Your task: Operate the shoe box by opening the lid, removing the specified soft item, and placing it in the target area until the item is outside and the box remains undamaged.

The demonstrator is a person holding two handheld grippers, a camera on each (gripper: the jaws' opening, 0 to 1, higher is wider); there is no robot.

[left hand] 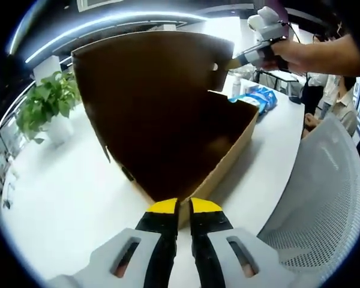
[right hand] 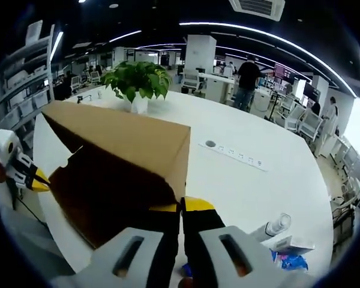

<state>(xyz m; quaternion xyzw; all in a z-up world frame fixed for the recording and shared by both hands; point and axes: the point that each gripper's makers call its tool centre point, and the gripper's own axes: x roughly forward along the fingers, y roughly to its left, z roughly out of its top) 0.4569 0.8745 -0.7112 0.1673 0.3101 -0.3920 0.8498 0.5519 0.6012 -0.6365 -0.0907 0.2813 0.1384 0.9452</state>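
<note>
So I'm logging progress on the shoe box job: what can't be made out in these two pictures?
- Soft item: in the left gripper view the raised lid and dark interior of the shoe box hide the contents.
- In the right gripper view the lid blocks the inside.
- Blue packet: cut off at the edge, label too small.

The raised lid point(left hand: 150, 78) of the shoe box point(left hand: 228, 153) stands as a wall across the way in; the left gripper point(left hand: 179, 207) pinches the box's near corner and the right gripper point(left hand: 239, 60) grips the lid's far corner. Bare white table point(left hand: 60, 198) lies left of the box, up to the potted plant point(left hand: 45, 105). A mesh chair point(left hand: 324, 198) crowds the right edge, and a blue packet point(left hand: 258, 96) lies just past the box's far end.
</note>
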